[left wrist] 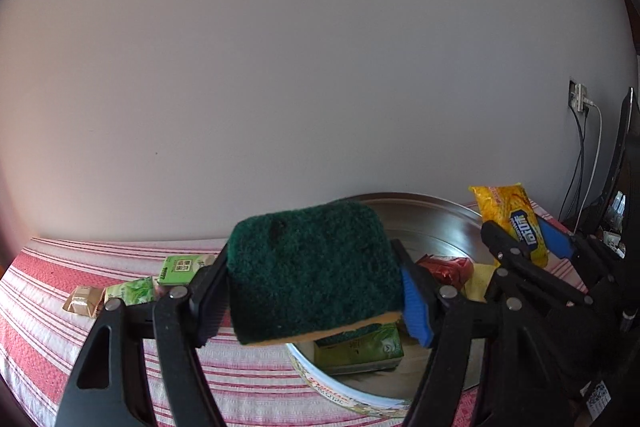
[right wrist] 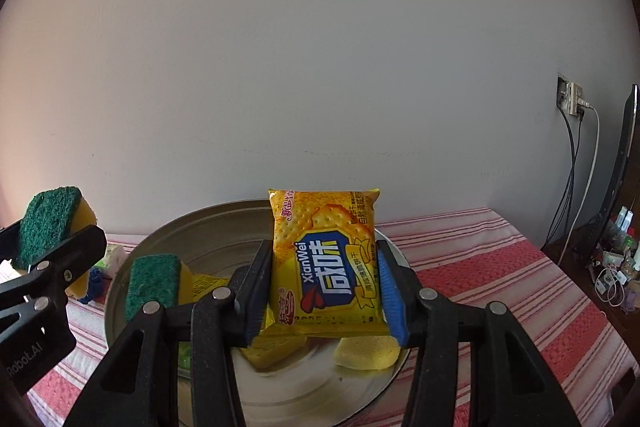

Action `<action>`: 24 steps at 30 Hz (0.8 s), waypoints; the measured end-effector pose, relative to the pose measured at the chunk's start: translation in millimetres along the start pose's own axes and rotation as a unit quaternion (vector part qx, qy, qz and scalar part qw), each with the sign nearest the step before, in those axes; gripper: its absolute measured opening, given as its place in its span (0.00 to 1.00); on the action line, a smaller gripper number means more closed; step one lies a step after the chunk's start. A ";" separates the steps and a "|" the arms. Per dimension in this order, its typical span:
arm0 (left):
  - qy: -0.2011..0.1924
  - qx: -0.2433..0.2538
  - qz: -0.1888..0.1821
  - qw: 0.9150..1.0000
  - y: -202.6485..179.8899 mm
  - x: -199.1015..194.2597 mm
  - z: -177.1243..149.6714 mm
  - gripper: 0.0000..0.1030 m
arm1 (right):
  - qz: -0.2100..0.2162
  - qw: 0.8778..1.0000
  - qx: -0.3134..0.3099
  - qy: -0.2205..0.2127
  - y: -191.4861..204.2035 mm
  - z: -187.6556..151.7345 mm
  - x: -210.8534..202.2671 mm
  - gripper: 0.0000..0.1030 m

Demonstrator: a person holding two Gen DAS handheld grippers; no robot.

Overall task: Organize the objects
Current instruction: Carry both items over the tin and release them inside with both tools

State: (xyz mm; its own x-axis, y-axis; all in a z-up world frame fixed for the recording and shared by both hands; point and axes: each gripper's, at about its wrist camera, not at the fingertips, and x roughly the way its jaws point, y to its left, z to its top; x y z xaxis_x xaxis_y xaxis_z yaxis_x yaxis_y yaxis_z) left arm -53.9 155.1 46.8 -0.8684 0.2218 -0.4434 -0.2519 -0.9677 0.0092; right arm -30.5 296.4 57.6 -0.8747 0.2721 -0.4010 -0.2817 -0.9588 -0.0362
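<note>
My left gripper [left wrist: 316, 291] clamps a green-topped scouring sponge [left wrist: 312, 267] above the round tin [left wrist: 320, 383] near the striped table's [left wrist: 248, 383] front edge; my right gripper [right wrist: 320, 291] grips a yellow cracker packet [right wrist: 326, 259] over the metal tray [right wrist: 216, 231] at the back edge. Both items look mid-carry; next, each needs lowering into a container before the jaws release. Green packets [left wrist: 132, 291] wait at the left edge.

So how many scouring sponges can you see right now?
2. One sponge is clamped in the left gripper; a second sponge lies inside the round tin. More could be hidden behind the grippers.
</note>
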 end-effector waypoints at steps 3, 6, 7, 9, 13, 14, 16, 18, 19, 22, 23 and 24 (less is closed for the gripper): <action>0.012 0.006 0.000 1.000 -9.9 13.7 -2.8 0.70 | -0.015 1.000 0.001 0.008 -9.2 -1.6 11.2 0.50; 0.020 0.012 0.003 1.000 -21.5 19.8 -8.2 0.70 | -0.019 1.000 0.008 0.018 -16.2 -2.9 21.0 0.50; 0.023 0.012 0.004 1.000 -23.5 23.7 -8.7 0.70 | -0.022 1.000 0.007 0.021 -16.9 -3.8 24.1 0.50; 0.030 0.016 0.005 0.999 -26.0 27.7 -8.3 0.70 | -0.025 0.999 0.004 0.029 -16.7 -5.3 30.0 0.50; 0.039 0.017 0.009 0.999 -30.4 37.3 -10.6 0.70 | -0.024 0.999 0.004 0.041 -15.9 -5.8 40.4 0.50; 0.043 0.017 0.011 0.999 -30.9 39.7 -11.7 0.70 | -0.024 0.999 0.002 0.042 -16.1 -6.0 41.8 0.50; 0.047 0.018 0.012 0.999 -31.5 43.3 -13.6 0.70 | -0.023 0.999 0.000 0.044 -14.8 -7.6 42.4 0.50; 0.050 0.020 0.017 0.998 -32.2 47.3 -15.0 0.70 | -0.023 0.999 -0.003 0.045 -13.7 -7.9 43.7 0.50; 0.052 0.021 0.019 0.998 -31.8 48.7 -15.6 0.70 | -0.022 0.999 -0.004 0.046 -13.7 -8.1 42.6 0.50; 0.056 0.017 0.026 0.998 -29.3 52.0 -16.2 0.70 | -0.022 0.999 -0.008 0.047 -10.0 -8.4 41.9 0.50; 0.057 0.017 0.028 0.998 -29.4 53.6 -16.4 0.70 | -0.021 0.999 -0.008 0.048 -2.5 -6.7 35.1 0.50; 0.058 0.018 0.030 0.998 -30.5 53.9 -17.8 0.70 | -0.017 0.999 -0.008 0.050 -1.9 -7.7 36.6 0.50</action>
State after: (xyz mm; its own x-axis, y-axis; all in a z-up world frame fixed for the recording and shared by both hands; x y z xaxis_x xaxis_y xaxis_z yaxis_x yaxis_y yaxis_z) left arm -85.4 194.5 6.7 -0.8276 0.1458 -0.5420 -0.2180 -0.9734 0.0710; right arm -58.9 307.6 35.9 -0.8205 0.2963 -0.4888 -0.3038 -0.9505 -0.0661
